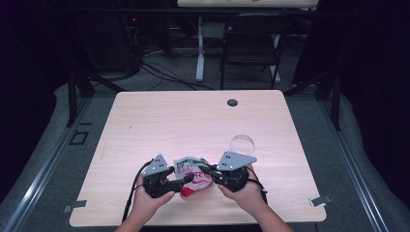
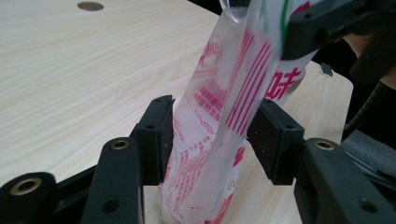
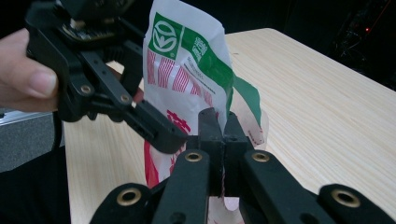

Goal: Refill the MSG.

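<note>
Right gripper view: right tool (image 3: 223,140) clamped on plastic bag (image 3: 187,70); left tool (image 2: 215,135) wide, astride bag, pads apart. Regrasp pending; bag unopened, near desk (image 1: 193,121) edge.

A: High view: tabletop (image 1: 193,121) evenly lit from overhead, surroundings near black. Soft focus, low detail.

B: Left gripper view: near jaws blurred, bag (image 2: 219,116) translucent with slight sheen at top. Right gripper view: far table edge bright, thumb (image 3: 28,79) at left out of focus, background dark.
</note>
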The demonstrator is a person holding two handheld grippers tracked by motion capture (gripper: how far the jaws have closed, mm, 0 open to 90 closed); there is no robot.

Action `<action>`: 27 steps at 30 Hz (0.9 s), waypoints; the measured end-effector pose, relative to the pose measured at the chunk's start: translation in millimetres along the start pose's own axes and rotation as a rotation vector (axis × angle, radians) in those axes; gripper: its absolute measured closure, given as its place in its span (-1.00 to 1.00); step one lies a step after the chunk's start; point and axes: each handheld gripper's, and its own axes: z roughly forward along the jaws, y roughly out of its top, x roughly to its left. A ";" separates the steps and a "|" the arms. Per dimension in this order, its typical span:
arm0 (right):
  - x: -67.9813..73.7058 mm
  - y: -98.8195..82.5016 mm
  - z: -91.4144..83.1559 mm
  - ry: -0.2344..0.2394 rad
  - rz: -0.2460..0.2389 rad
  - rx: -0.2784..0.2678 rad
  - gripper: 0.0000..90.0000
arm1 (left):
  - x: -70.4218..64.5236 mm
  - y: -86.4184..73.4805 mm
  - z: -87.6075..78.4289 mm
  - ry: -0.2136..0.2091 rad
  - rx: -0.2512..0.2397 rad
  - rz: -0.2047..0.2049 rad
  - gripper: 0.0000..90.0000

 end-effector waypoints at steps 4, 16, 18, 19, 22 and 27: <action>0.1 -2.8 -0.9 0.007 0.007 -0.008 1.00 | -0.1 -4.6 4.7 -0.009 0.011 -0.017 -0.06; -1.6 -6.1 -4.4 0.022 0.004 -0.013 1.00 | 4.2 -19.0 24.5 -0.013 0.085 -0.046 -0.29; -2.0 -7.0 -5.2 0.024 0.003 -0.010 1.00 | 4.6 -20.1 26.3 -0.014 0.086 -0.046 -0.30; -2.2 -7.7 -5.5 0.025 0.005 -0.015 1.00 | 5.1 -20.7 27.2 -0.017 0.083 -0.051 -0.31; -2.5 -8.5 -6.9 0.024 0.003 -0.013 1.00 | 6.8 -22.6 29.6 -0.026 0.087 -0.063 -0.35; -3.4 -10.8 -8.3 0.031 0.005 -0.019 1.00 | 9.6 -25.8 34.1 -0.039 0.104 -0.088 -0.41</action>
